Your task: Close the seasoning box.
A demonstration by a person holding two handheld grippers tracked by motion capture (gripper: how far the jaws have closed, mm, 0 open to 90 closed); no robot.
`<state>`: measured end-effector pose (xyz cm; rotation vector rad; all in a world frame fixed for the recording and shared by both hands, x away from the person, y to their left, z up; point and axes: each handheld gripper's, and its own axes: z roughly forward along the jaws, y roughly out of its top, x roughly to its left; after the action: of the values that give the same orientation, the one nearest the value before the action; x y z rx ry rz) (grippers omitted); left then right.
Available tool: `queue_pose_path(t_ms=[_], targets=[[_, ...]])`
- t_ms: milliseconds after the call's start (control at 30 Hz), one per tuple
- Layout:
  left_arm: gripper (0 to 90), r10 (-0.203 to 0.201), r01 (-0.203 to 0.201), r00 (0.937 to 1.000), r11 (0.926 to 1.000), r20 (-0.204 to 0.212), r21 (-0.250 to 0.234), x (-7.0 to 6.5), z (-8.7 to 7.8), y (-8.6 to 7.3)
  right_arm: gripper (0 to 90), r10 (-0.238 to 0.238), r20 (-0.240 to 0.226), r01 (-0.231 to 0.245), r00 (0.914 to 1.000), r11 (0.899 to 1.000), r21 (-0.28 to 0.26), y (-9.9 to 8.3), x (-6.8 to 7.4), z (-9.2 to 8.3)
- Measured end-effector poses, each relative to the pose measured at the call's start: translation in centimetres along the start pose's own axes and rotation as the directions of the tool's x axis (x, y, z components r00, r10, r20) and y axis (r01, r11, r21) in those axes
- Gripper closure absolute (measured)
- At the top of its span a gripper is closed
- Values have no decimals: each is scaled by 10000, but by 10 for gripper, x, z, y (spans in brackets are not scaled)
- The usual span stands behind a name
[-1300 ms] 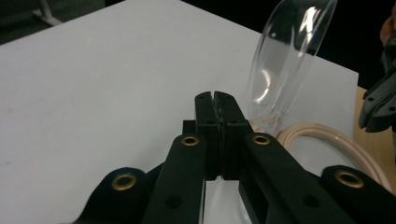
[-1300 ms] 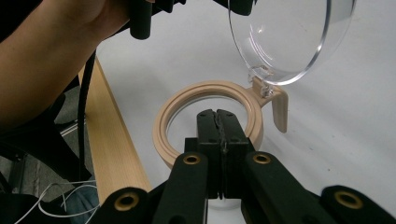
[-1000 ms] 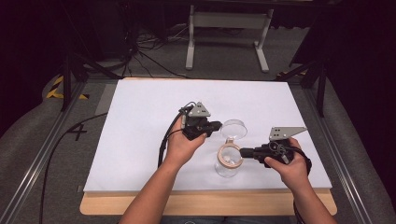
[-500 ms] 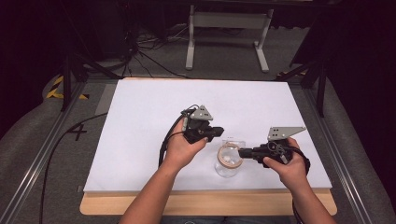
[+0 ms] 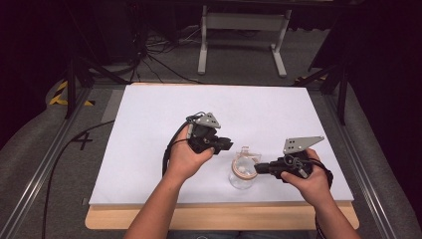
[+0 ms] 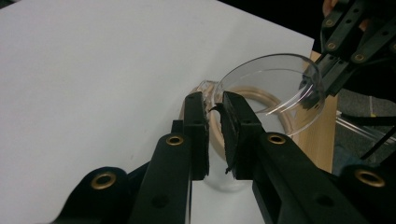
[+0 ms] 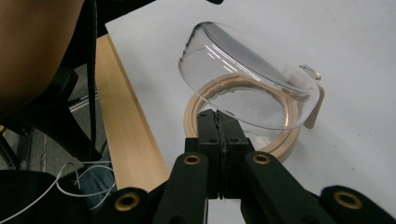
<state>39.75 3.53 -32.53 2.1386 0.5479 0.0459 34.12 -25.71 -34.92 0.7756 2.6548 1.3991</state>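
Steadying a clear glass jar (image 5: 242,174) near the front edge of the white tabletop (image 5: 149,129), the right claw (image 7: 219,122) is clamped fully together at the jar's wooden rim (image 7: 198,105), apparently to keep it from shifting. The hinged clear lid (image 6: 273,91) stands tilted open above the mouth. The left claw (image 6: 212,109), just beside the lid's edge, has just been opening to a narrow gap, its pads apparently off the lid. Both forearms reach in low, claws pointing toward each other.

Lid (image 7: 243,70) clear glossy plastic; jar rim (image 7: 196,107) matt wood-toned; table sheet (image 5: 164,114) matt white.
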Motion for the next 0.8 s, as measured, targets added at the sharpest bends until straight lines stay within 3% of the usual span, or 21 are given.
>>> queue_pose_path(t_ms=[200, 467, 800], targets=[[792, -25, 32, 9997, 9996, -249, 281, 0, -5, -2, 900, -153, -150, 161, 9998, 9983, 553, 0, 2, 0], [787, 5, 16, 9996, 9969, -273, 788, 2, -6, -6, 900, -117, -318, 154, 9994, 9929, 1177, -1, 3, 2], [777, -37, 53, 9998, 9956, -171, 939, 3, -4, -8, 900, -126, -489, 203, 9987, 9871, 1590, -1, 5, 6]])
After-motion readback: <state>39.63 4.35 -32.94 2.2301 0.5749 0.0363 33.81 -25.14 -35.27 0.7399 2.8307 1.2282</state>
